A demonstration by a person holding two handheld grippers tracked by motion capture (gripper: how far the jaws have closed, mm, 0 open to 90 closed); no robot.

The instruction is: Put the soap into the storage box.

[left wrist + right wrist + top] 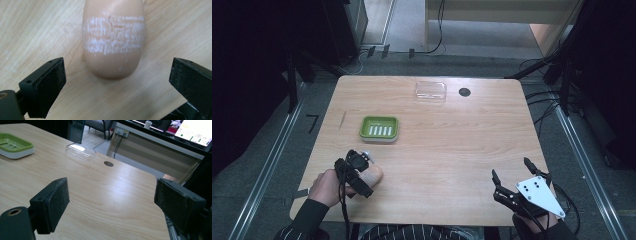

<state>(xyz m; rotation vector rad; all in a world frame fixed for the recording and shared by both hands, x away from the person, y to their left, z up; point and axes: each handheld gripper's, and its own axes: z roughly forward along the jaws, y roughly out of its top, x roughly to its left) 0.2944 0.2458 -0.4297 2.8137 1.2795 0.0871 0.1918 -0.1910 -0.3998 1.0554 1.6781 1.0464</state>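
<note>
at the lower left of the high view my left gripper (362, 167) sits tipped down over the rounded, peach-coloured soap bar with a whitish scuffed band (113, 40), which lies on the pale wood-grain surface (452, 150). in the left gripper view the jaws stand wide, one on each side of the bar's near end, neither pad touching it. i reckon the risk is a slip: the end is rounded and smooth, so closing this near the tip could squeeze it out forward, or skid it across the wood. the left hand (328, 187) comes in low, wrist angled toward the frame's centre. further right, mid-frame, the green slotted soap dish on a white base (379, 128) waits, with a clear plastic lid (430, 92) above it. at lower right my right gripper (512, 172) hovers with jaws wide, holding nothing, pointed up-frame.
</note>
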